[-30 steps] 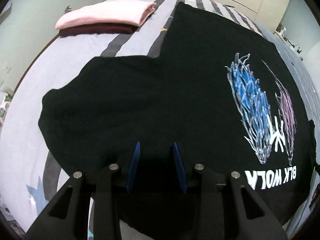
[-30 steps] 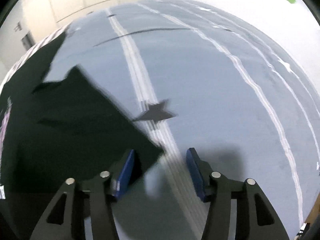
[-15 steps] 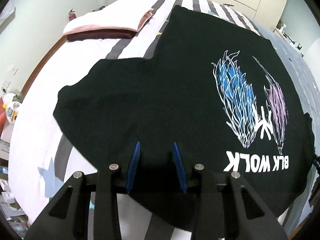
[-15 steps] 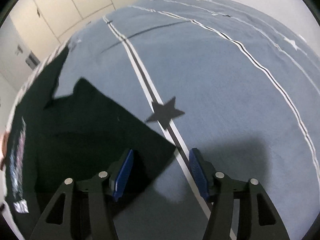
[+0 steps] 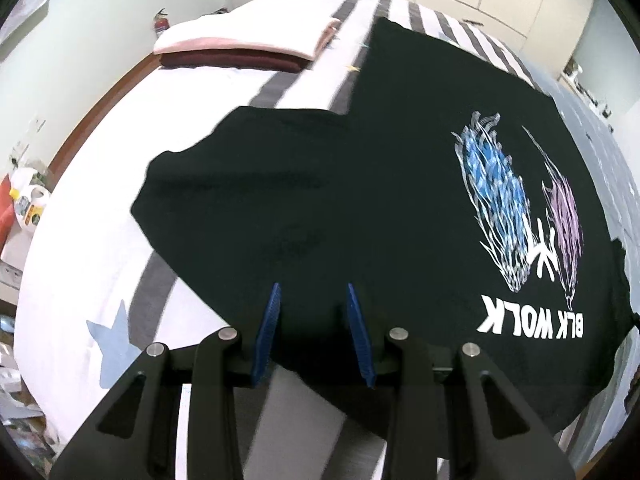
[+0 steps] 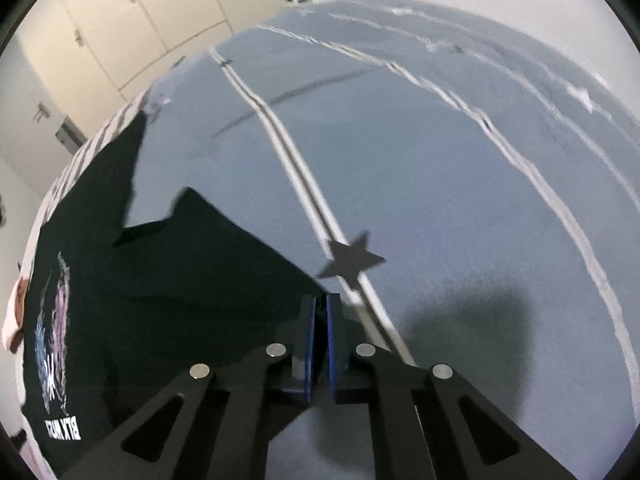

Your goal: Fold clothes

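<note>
Garment: a black T-shirt (image 5: 360, 184) with a blue and lilac print and white lettering lies spread across a bed (image 5: 100, 240), print side up, its near edge lifted off the bedding.
Left gripper (image 5: 314, 300): its blue pads (image 5: 269, 320) stand part-way apart with the shirt's near edge bunched between them; whether they truly pinch the cloth cannot be told.
Right gripper (image 6: 319, 320): its jaws have just snapped together and now clench the corner of the shirt's sleeve (image 6: 224, 272), the pads all but touching.
Left edge: the other sleeve (image 5: 208, 184) spreads over white bedding with grey stripes, just clear of a pale blue star (image 5: 110, 332).
Right edge: the held corner stops just short of a dark star (image 6: 352, 260) on a double white line.
Open room: a wide stretch of bare blue-grey cover (image 6: 460, 184) lies beyond the right sleeve.
Far corner: a folded pink garment on a maroon one (image 5: 244, 50) sits well apart from the shirt, near the bed's far edge.
Backdrop: cream cupboard doors (image 6: 132, 28) stand beyond the bed.
</note>
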A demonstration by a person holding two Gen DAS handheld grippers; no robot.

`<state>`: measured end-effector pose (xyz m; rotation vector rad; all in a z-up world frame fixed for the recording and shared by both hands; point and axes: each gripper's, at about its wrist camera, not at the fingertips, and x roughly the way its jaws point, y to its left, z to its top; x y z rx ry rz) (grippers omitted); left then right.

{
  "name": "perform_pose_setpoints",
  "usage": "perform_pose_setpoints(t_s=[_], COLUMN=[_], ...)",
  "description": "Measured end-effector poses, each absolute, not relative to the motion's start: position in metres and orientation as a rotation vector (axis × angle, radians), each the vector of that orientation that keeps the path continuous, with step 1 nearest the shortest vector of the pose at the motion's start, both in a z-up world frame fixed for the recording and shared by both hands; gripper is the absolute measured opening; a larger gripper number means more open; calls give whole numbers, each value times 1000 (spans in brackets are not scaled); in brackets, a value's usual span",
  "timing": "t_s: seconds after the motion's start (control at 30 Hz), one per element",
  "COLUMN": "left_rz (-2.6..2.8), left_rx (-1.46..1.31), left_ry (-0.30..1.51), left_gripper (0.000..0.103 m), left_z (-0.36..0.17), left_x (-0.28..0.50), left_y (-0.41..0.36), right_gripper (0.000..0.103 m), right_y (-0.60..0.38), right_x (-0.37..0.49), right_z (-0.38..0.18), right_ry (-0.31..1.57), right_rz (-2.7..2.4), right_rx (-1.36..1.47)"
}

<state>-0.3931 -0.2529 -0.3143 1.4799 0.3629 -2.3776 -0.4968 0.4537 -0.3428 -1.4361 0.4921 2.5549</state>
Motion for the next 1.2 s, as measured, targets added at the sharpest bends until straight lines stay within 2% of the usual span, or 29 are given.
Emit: perform_pose_setpoints(t_s=[0.23, 0.43, 0.57, 0.8, 0.93, 1.03, 1.13, 1.2], left_rz=[-2407, -2454, -2452, -2399, -2357, -2349, -2375, -2412], left_rx=[1419, 1373, 1325, 1241, 1228, 1249, 1292, 1321], left_ry=[484, 523, 562, 607, 667, 713, 734, 740], left_gripper=[31, 31, 31, 31, 31, 31, 31, 35], left_z=[-310, -288, -270, -259, -272, -284, -295, -300], left_x=[-367, -331, -298, -244, -226, -224, -236, -249], left_y=[-319, -403, -474, -575, -605, -606, -591, -573], right_gripper=[3, 3, 3, 1, 1, 1, 3, 6], right_y=[359, 194, 42, -221, -337, -367, -342, -313], right_x=[-487, -479, -473, -458, -434, -420, -416, -413], right_z=[-262, -213, -207, -217, -241, -258, -271, -280], right_ry=[349, 251, 213, 250, 107, 169, 207, 159], right_rz=[2743, 2937, 3077, 3306, 3382, 3372, 3330, 3264], right_rx=[-1319, -1325, -1422, -1662, -1872, -1978, -1975, -1962])
